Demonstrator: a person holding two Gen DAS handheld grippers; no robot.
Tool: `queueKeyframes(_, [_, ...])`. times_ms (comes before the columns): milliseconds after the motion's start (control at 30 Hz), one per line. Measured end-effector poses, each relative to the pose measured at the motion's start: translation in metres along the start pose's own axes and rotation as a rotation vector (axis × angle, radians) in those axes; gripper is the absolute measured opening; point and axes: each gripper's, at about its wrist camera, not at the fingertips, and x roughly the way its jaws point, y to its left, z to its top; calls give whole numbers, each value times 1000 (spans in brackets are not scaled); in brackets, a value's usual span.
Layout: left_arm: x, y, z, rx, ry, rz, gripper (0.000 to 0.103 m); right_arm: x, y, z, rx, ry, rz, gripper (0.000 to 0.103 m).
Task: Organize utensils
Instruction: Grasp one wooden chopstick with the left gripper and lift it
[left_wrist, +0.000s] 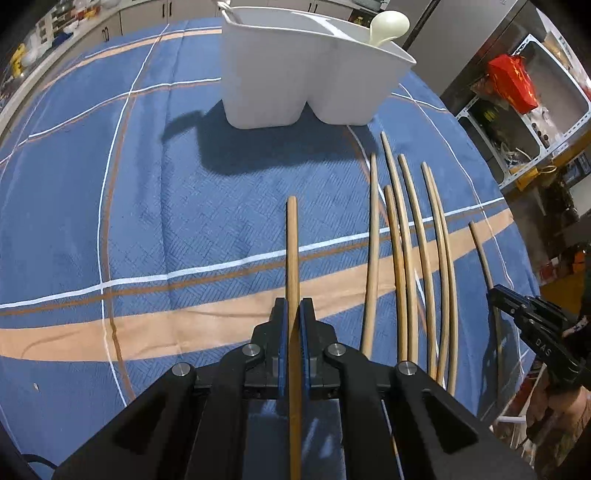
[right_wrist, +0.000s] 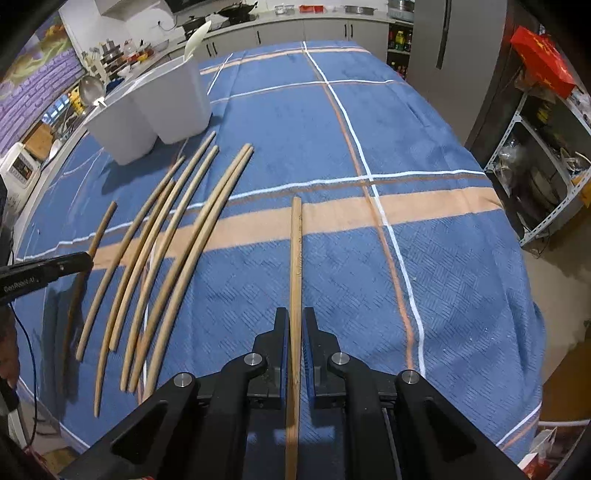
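Observation:
In the left wrist view my left gripper (left_wrist: 293, 306) is shut on a wooden chopstick (left_wrist: 292, 251) that points ahead above the cloth. In the right wrist view my right gripper (right_wrist: 295, 314) is shut on another chopstick (right_wrist: 296, 254). Each gripper also shows in the other view: the right gripper (left_wrist: 496, 295) at the right edge, the left gripper (right_wrist: 86, 260) at the left edge, each with its stick. Several loose chopsticks (left_wrist: 402, 251) (right_wrist: 177, 243) lie side by side on the cloth between the grippers. A white divided caddy (left_wrist: 295, 81) (right_wrist: 147, 110) stands beyond them, with a white spoon (left_wrist: 388, 26) (right_wrist: 197, 37) in it.
A blue checked tablecloth (left_wrist: 147, 206) (right_wrist: 369, 129) covers the table. Kitchen counters run along the back, and metal shelves (right_wrist: 535, 177) with a red bag (left_wrist: 511, 81) stand to the right of the table.

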Motion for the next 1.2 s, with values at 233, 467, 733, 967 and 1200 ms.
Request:
queueKeyframes(233, [6, -14, 18, 57, 54, 62, 6, 12, 14, 25, -111, 146, -49, 8])
queueKeyframes(467, [12, -30, 35, 138, 91, 112, 8, 25, 26, 48, -163, 305, -95, 9])
queueKeyframes(733, [18, -48, 37, 210, 61, 109, 19, 25, 38, 58, -157, 239, -82, 8])
queueKeyframes(967, [-6, -30, 23, 111, -29, -1, 7, 6, 26, 33, -30, 75, 33, 7])
queueKeyframes(1200, [-60, -26, 2, 98, -191, -15, 7, -38, 13, 7, 39, -91, 112, 7])
